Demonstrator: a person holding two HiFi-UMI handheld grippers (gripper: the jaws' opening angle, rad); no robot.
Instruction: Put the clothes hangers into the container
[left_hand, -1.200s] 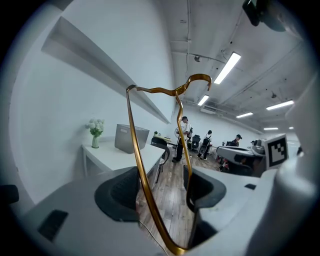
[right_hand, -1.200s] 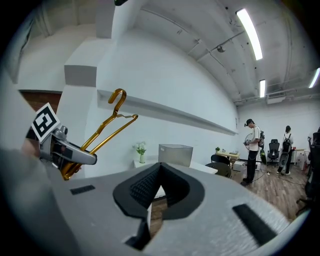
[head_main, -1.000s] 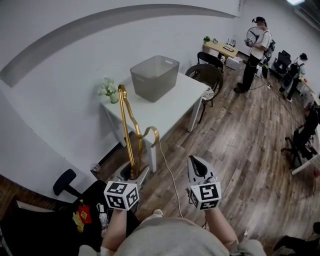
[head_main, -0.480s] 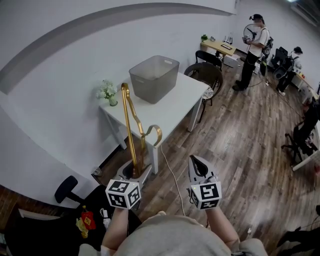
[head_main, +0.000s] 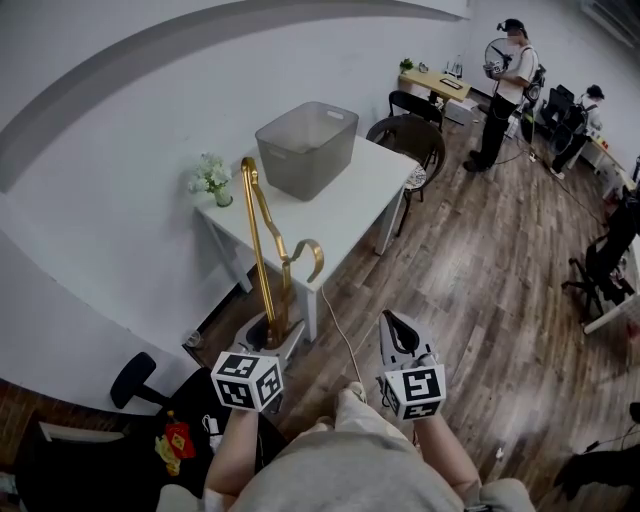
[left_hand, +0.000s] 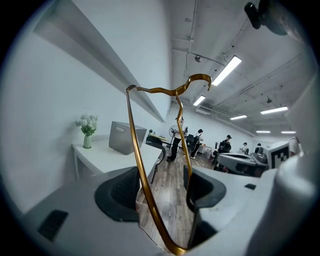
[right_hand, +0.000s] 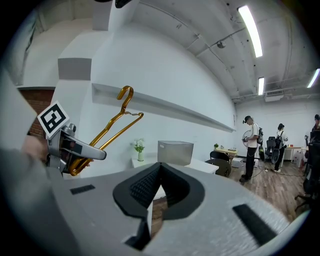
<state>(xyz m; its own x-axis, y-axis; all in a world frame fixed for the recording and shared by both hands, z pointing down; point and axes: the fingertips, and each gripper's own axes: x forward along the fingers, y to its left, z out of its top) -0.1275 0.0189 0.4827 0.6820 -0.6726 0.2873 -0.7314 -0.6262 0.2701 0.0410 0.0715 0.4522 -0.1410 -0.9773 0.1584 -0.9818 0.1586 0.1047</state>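
Clothes hanger (head_main: 262, 240), gold metal, stands upright well short of the grey container (head_main: 308, 150), its lower bend grasped between the fingers of the left gripper (head_main: 268, 338). The right gripper (head_main: 398, 330) is level with the left one, also well short of the container, its fingers clenched together on nothing. The open container sits on a white tabletop (head_main: 350, 215); a good carry likely means a firm grasp, lifting the hanger above the container's rim, lowering it inside before releasing, and steering clear of the flower vase (head_main: 212, 180) near the container.
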